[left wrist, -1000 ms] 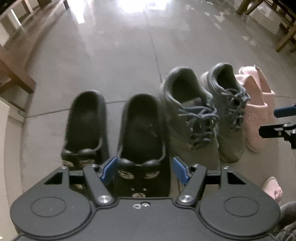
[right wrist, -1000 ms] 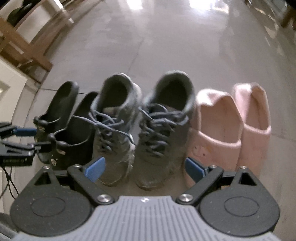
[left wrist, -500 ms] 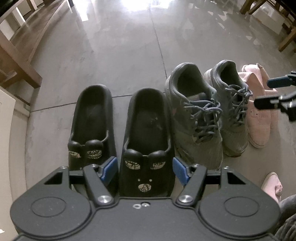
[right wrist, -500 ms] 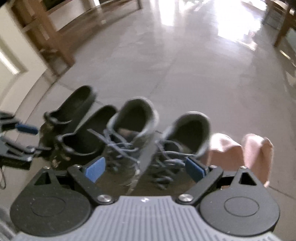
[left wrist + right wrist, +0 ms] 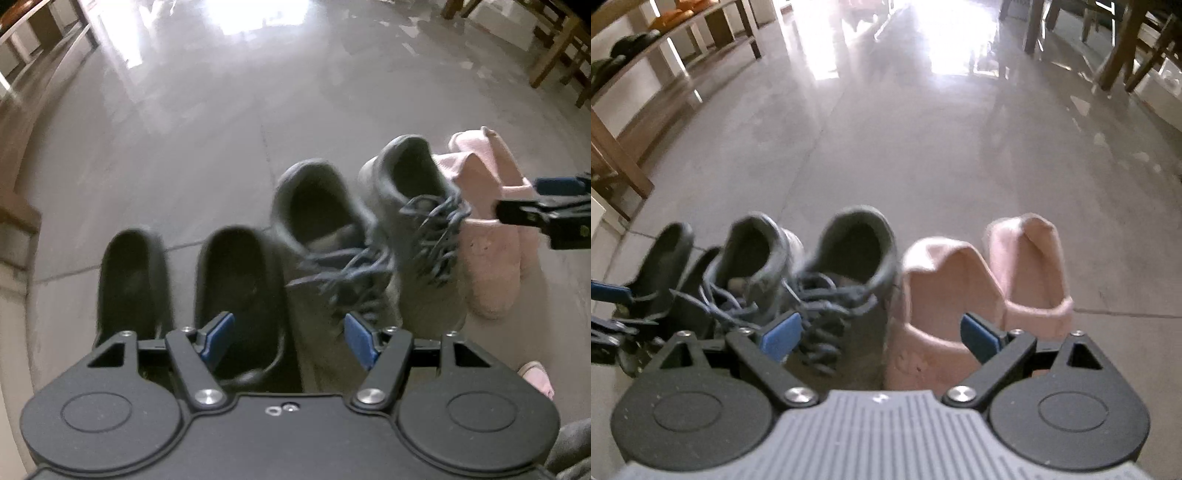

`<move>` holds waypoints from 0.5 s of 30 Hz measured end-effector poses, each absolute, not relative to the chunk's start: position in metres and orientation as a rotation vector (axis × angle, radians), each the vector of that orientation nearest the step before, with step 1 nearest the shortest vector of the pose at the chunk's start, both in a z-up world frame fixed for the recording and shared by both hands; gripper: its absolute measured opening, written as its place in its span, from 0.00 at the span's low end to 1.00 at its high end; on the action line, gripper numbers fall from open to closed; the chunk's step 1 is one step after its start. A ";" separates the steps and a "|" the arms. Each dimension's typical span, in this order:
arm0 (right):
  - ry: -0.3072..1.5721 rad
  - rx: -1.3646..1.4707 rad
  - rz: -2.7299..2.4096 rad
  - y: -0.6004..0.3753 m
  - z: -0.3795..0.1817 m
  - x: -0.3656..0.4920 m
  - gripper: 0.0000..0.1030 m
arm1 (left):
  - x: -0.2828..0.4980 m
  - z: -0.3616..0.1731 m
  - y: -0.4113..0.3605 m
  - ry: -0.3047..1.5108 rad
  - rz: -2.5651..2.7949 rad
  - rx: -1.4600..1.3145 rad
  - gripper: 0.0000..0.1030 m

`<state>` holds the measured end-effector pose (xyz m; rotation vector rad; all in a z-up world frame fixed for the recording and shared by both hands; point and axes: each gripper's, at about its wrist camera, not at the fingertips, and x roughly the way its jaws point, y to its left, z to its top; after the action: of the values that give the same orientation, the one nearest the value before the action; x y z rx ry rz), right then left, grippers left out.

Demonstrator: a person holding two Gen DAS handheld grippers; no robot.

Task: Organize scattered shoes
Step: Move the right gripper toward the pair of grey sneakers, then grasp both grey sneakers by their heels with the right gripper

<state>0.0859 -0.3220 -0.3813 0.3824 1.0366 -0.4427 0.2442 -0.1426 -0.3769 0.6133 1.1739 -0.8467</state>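
Shoes stand side by side in a row on the floor, toes toward me. From the left: two black slippers [image 5: 133, 280] [image 5: 236, 288], two grey laced sneakers [image 5: 325, 240] [image 5: 417, 206], two pink slippers [image 5: 487, 229]. My left gripper [image 5: 290, 341] hovers open over the right black slipper, empty. In the right wrist view the grey sneakers [image 5: 753, 266] [image 5: 849, 273] and pink slippers [image 5: 945, 302] [image 5: 1030, 273] lie just ahead. My right gripper [image 5: 882, 336] is open and empty, low above the right sneaker and the left pink slipper. The other gripper shows at the edge of each view.
A grey tiled floor [image 5: 923, 155] stretches ahead with bright glare. A wooden bench or rack [image 5: 646, 110] runs along the left. Wooden chair and table legs [image 5: 1115, 48] stand at the far right. A pink shoe toe [image 5: 535, 376] and grey fabric [image 5: 569, 454] sit at my lower right.
Both grippers tilted their views up and dropped lower toward the row, so more floor shows. The shoes stayed in place. Both grippers remain open and empty.
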 end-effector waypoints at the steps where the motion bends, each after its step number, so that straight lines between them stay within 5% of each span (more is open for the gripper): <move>1: 1.027 0.380 -0.428 -0.318 -0.383 0.094 0.92 | 0.242 -0.378 -0.146 1.171 -0.850 0.619 0.64; 15: 0.987 0.313 -0.368 -0.273 -0.432 0.153 0.92 | 0.242 -0.388 -0.142 1.207 -0.833 0.617 0.64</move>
<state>0.1532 -0.2733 -0.4325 0.3128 0.9875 -0.3676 0.2417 -0.1418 -0.3882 0.6167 1.2068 -0.8327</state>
